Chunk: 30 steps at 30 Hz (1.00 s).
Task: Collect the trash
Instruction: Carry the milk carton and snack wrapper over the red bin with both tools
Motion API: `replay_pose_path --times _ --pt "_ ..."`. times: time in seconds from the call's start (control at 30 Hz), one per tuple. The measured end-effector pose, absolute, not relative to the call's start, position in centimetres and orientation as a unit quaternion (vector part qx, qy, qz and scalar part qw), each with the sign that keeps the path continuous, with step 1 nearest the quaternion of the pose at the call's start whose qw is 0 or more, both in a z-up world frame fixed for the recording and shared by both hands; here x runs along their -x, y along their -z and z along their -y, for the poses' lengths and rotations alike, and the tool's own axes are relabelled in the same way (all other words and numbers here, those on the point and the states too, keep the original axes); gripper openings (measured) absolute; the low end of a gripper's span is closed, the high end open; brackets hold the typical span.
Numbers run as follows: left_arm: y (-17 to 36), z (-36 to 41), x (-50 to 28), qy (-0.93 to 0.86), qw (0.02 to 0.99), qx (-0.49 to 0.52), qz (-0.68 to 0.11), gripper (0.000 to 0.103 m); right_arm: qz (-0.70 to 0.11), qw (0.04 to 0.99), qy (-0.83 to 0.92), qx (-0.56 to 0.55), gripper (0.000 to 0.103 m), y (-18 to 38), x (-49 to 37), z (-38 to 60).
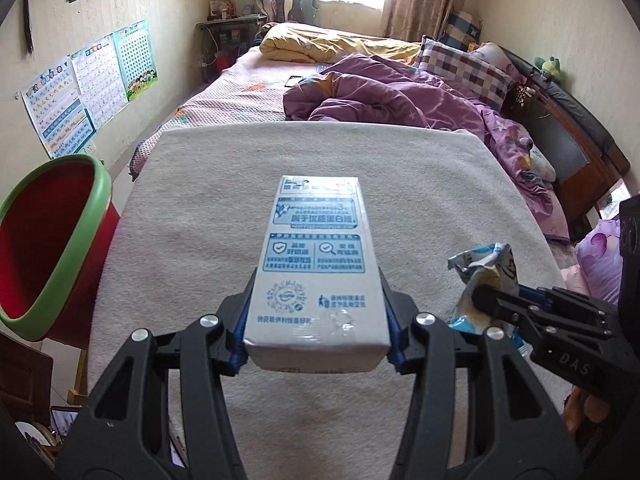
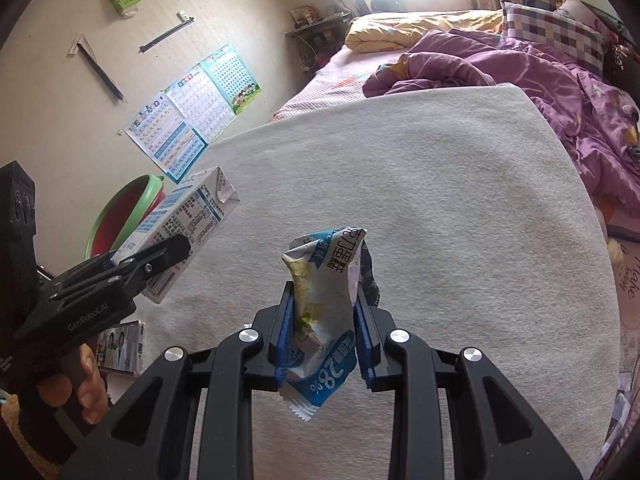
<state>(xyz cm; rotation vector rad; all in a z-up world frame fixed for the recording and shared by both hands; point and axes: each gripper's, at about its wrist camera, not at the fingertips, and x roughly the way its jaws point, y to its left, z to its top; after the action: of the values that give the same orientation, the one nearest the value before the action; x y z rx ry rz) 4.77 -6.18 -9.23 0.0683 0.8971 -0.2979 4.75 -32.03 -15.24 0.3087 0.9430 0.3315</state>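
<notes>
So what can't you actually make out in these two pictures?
- Bin bottom: left view's edge cuts it off; in the right view the carton hides it.
- Carton underside: hidden in the left view by the left tool.
- Wrapper lower print: covered by the right tool.
- Wall posters' text: too small.

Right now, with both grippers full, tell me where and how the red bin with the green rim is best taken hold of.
Grip the green rim of the red plastic bin, coming from its open mouth so one jaw goes inside and one outside. The mouth tilts toward the left gripper and the rim is a narrow raised band; the body looks too wide. Both jaws are occupied: blue-and-white milk carton left, crumpled wrapper in the right gripper.
</notes>
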Motion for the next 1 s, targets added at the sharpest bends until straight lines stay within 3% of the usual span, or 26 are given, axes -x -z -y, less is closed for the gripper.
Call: replay_pose_path --times 1.0 --pt "6.8 -8.4 -4.8 0.109 0.909 -0.018 -0.401 0.050 -0.412 0.881 -0.206 -0.110 0.028 10.7 -5.7 16.8"
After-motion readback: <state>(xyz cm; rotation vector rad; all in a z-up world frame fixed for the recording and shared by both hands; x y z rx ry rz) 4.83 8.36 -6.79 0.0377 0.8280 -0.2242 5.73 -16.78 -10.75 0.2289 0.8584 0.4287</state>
